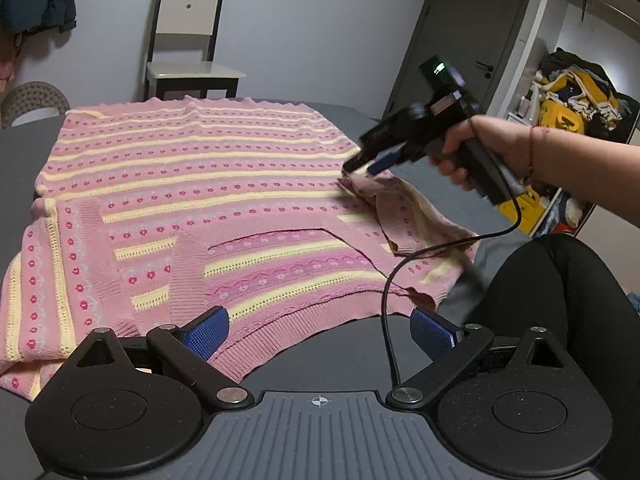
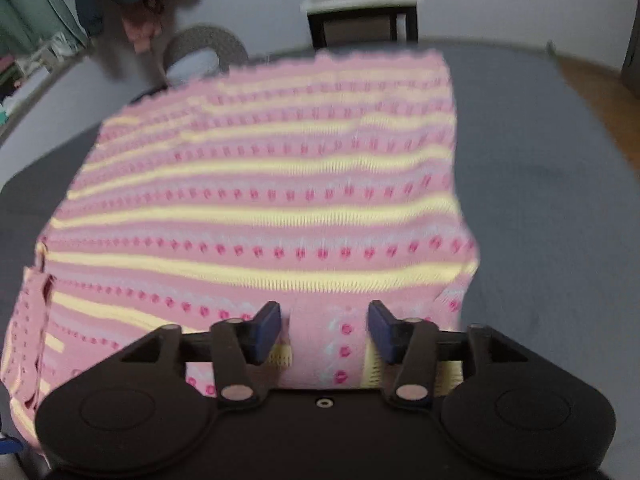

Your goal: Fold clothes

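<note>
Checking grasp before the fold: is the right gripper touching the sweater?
Cannot tell. Left wrist view shows the right gripper tips at the sweater's folded sleeve, but blur hides any contact.

The sweater (image 1: pixel 192 184) is pink knit, banded across with pale yellow openwork stripes and rows of small magenta flowers, with faint light-blue zigzag lines between them and plain pink ribbing at its edges, and it lies on a dark grey table (image 1: pixel 328 364). Both grippers are black with textured blue pads (image 1: pixel 208 330) on the fingers, the left gripper (image 1: pixel 320 334) with a ridged grey body and the right gripper (image 1: pixel 358 166) showing a small green light on top. Behind stand a black-framed chair (image 1: pixel 188 40) with cream back and seat against a pale grey wall, a dark grey door (image 1: pixel 472 36), and a heap of yellow, black and white clothes (image 1: pixel 576 96).
</note>
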### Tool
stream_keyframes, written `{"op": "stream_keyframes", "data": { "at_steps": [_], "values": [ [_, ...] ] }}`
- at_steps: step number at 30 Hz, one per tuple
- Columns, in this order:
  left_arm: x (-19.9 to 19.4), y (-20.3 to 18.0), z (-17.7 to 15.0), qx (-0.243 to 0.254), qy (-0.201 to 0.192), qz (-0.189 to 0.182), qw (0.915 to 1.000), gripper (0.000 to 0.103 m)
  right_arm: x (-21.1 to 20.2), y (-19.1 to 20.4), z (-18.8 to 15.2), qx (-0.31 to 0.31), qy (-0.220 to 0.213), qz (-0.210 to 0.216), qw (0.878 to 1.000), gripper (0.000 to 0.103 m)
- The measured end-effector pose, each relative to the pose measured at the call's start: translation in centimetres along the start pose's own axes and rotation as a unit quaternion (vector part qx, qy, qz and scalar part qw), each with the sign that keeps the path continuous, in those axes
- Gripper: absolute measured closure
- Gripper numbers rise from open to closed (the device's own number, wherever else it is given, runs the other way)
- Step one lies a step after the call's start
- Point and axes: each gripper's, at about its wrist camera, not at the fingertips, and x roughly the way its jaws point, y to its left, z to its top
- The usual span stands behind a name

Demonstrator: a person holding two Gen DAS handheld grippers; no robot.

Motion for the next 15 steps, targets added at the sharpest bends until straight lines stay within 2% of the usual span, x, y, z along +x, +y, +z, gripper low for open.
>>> {"op": "stream_keyframes", "data": {
  "at_steps": [2, 5, 7, 8, 10, 12, 15],
  "values": [
    [0.0, 0.0, -0.1, -0.002, 0.000, -0.002, 1.0000, 0.005, -2.6, 0.4, -0.1, -0.026, -0.008, 0.001, 1.000, 0.054],
    [0.0, -0.1, -0.1, -0.003, 0.001, -0.008, 1.0000, 0.005, -6.2, 2.4, -1.7, -0.128, 0.016, 0.003, 0.992, 0.058],
    [0.1, -0.3, -0.2, -0.001, 0.002, -0.011, 0.9999, 0.005, -7.1, 4.4, -3.9, -0.208, 0.061, 0.008, 0.976, 0.062],
    [0.2, -0.4, -0.2, 0.000, 0.003, -0.012, 0.9999, 0.005, -7.1, 5.3, -5.1, -0.240, 0.078, 0.008, 0.968, 0.069],
    [0.2, -0.5, -0.2, 0.001, 0.005, -0.015, 0.9999, 0.005, -6.9, 7.3, -7.4, -0.294, 0.107, 0.004, 0.950, 0.072],
    [0.0, -0.8, -0.3, 0.005, 0.004, -0.015, 0.9999, 0.005, -6.1, 8.6, -8.7, -0.317, 0.123, 0.000, 0.941, 0.074],
    [-0.4, -1.0, -0.3, 0.013, 0.002, -0.012, 0.9998, 0.005, -4.6, 9.8, -9.5, -0.318, 0.138, -0.016, 0.938, 0.074]
  ]
}}
